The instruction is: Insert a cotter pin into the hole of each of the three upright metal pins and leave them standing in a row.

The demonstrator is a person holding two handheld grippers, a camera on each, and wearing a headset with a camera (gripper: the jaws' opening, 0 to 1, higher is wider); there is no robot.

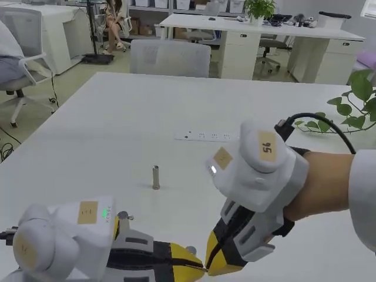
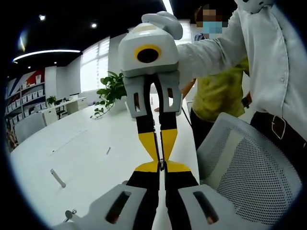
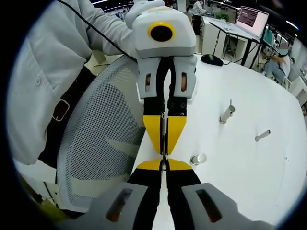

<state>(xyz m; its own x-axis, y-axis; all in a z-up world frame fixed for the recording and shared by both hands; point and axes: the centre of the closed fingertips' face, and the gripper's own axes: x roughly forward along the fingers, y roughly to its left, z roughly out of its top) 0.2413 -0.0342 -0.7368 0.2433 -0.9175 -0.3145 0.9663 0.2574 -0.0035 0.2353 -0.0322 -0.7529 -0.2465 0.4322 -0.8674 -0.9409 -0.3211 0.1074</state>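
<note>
L gripper (image 2: pixel 161 167) & R gripper (image 3: pixel 164 166) meet tip to tip at near edge of white table (image 1: pixel 176 111), both jaws narrow, pinching a thin metal strip, prob. the cotter pin (image 3: pixel 164 129). Bare metal pin (image 1: pixel 155 177) stands upright mid-table. A second pin (image 3: pixel 226 114) carries a cotter. A third pin (image 3: pixel 197 159) is just beside the tips.

The white table (image 1: pixel 106 117) bears a white power strip (image 1: pixel 205 136), an upright metal pin (image 1: pixel 155 177) and, nearer, a second pin (image 1: pixel 123 218).
</note>
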